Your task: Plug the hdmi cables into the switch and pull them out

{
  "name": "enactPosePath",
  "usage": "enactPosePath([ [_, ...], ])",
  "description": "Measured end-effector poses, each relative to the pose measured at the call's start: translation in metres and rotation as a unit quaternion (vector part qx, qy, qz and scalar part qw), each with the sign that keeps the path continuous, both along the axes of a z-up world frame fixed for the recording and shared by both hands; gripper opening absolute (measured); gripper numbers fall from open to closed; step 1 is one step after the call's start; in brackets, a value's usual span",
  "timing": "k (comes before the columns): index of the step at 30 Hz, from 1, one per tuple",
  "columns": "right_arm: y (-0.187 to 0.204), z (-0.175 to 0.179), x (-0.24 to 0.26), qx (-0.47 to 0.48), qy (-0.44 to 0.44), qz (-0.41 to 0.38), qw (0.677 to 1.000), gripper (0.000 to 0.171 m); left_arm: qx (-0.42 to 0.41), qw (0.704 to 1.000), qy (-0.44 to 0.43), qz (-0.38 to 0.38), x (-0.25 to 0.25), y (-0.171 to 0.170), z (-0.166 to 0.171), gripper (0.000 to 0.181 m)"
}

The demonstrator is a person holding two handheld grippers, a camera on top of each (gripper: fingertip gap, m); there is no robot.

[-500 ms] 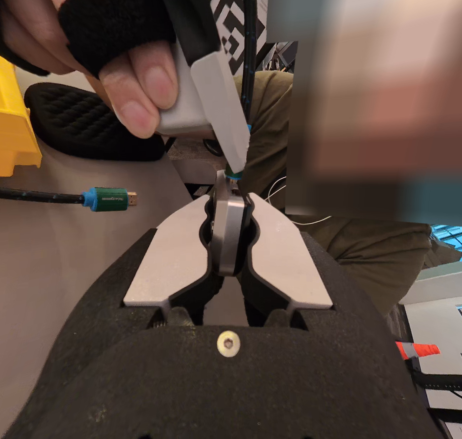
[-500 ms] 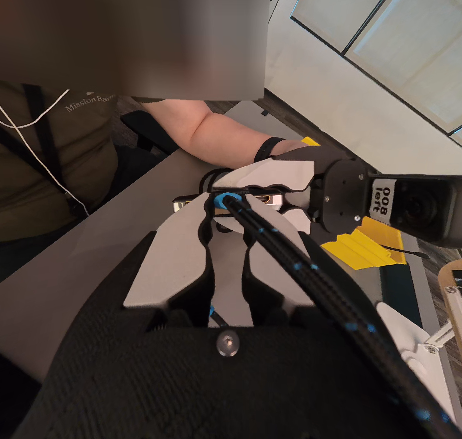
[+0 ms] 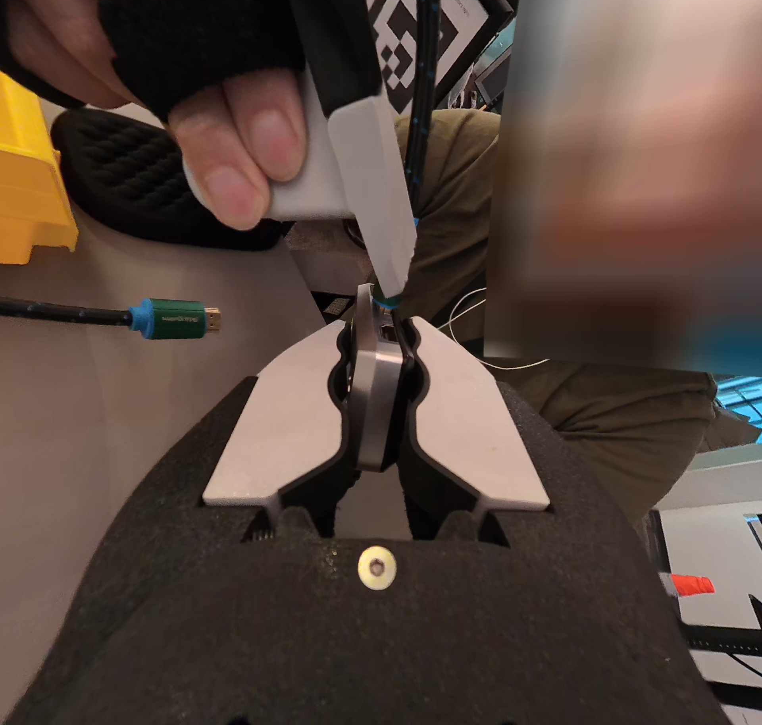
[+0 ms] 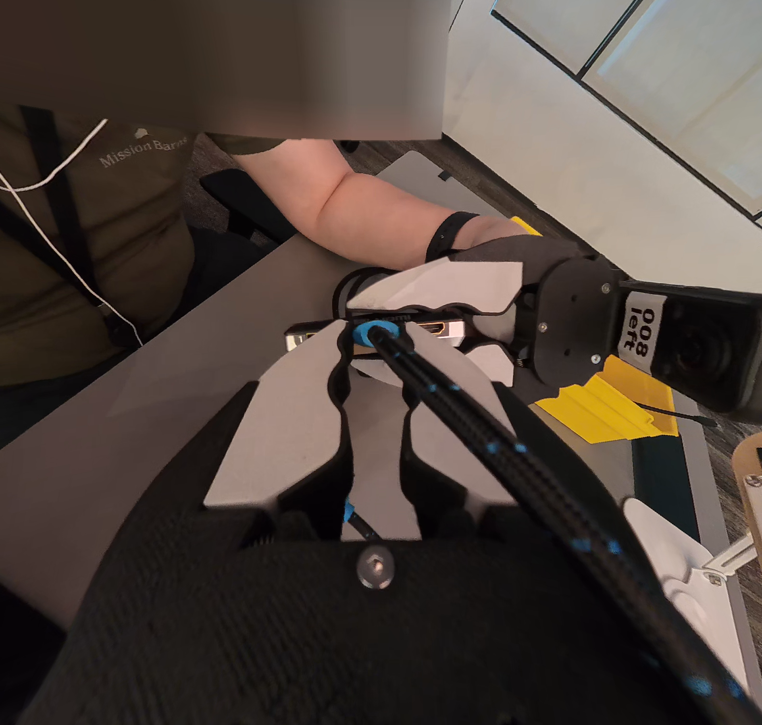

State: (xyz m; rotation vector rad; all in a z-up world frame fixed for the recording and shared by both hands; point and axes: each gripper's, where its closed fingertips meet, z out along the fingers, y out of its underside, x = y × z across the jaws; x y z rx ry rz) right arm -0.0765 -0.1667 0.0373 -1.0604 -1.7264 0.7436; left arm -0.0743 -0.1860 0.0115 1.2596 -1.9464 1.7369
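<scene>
My left gripper (image 3: 377,330) is shut on the grey HDMI switch (image 3: 375,408) and holds it on edge above the table. My right gripper (image 4: 373,330) is shut on a green HDMI plug with a blue collar (image 4: 365,334), pressed against the switch's port face (image 4: 449,327). An open port shows just right of the plug. Its black braided cable (image 4: 515,453) runs back over the right gripper. In the left wrist view a white finger (image 3: 371,193) of the right gripper comes down from above onto the plug (image 3: 387,301). A second green-plugged cable (image 3: 177,318) lies loose on the table at left.
A yellow bin (image 3: 29,185) stands at the far left and also shows in the right wrist view (image 4: 606,412). A black mesh pad (image 3: 136,177) lies beyond the grey table (image 3: 82,416). The person's torso sits close behind the table edge. A white mount (image 4: 680,573) is at lower right. The grippers are tip to tip, or close to it.
The switch has tilted slightly in the left gripper, so its port face shows more. Both grippers keep their hold, and the plug stays at the switch.
</scene>
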Motion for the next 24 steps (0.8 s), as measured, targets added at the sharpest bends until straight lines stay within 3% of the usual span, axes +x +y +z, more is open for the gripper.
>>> enactPosePath([
  [5,0.019,0.009,0.003,0.032,0.03,-0.052,0.998,0.028,-0.01,0.999,-0.005,0.034,0.0,0.014,0.007,0.022],
  [10,0.05,0.021,0.016,0.004,0.055,-0.146,0.988,0.03,0.004,0.995,-0.041,0.088,-0.004,0.034,0.023,0.023],
  [15,0.072,0.041,0.026,-0.117,0.128,-0.196,0.965,0.032,0.069,0.972,-0.087,0.206,0.006,0.069,0.034,0.022],
  [19,0.097,0.042,0.03,-0.211,0.162,-0.268,0.926,0.043,0.105,0.944,-0.104,0.296,0.017,0.096,0.039,0.022],
  [24,0.108,0.006,0.017,-0.27,0.094,-0.3,0.91,0.052,0.113,0.921,-0.133,0.348,0.023,0.111,0.049,0.022],
])
